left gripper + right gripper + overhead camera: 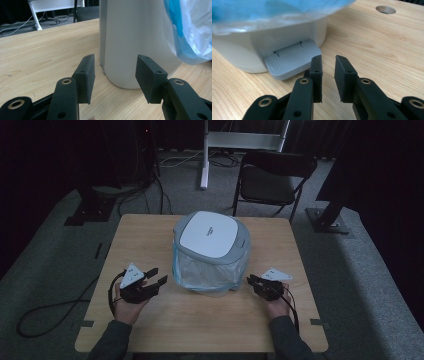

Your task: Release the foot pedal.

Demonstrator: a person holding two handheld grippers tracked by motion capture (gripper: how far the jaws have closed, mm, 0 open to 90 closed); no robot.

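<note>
A pedal bin (212,251) stood in the middle of the wooden worktop (150,320), its white lid (208,234) shut and a blue-tinted plastic liner (200,272) hanging out all round below the rim. The left gripper (156,281) rested on the worktop just beside the bin's left flank, jaws parted with nothing between them, aimed at the pale grey wall (130,42) of the bin; liner (192,27) billowed to the right of it in the left gripper view. The right gripper (249,280) sat low at the bin's right side, near the grey foot pedal (292,60). Its jaws stood slightly apart, holding nothing, the gap pointing just past the pedal's edge.
</note>
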